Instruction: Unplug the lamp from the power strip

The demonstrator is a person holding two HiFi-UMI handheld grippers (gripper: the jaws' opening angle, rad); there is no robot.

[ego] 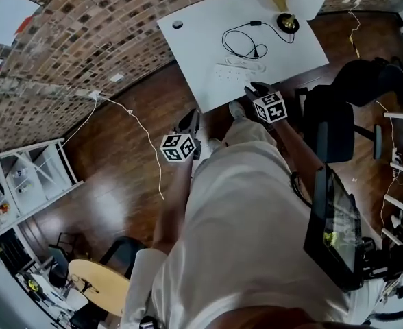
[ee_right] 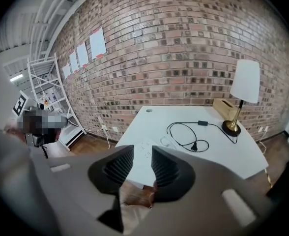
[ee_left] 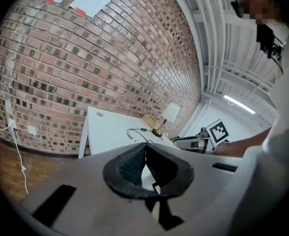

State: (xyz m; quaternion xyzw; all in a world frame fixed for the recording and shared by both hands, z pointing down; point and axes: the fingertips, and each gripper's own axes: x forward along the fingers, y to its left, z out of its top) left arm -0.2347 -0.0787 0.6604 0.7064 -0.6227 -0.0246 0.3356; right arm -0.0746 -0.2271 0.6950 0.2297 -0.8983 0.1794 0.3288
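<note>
Claws empty: left claw [ee_left: 145,150] closed, right claw [ee_right: 142,154] ajar

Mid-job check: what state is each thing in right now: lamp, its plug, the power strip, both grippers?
White-shaded lamp with brass base: upright on the white table.
Black lamp plug: lying loose on the table, apart from the strip.
White power strip: flat on the table, lamp plug not in it.
Left gripper: jaws together, empty.
Right gripper: jaws apart, nothing between them.
</note>
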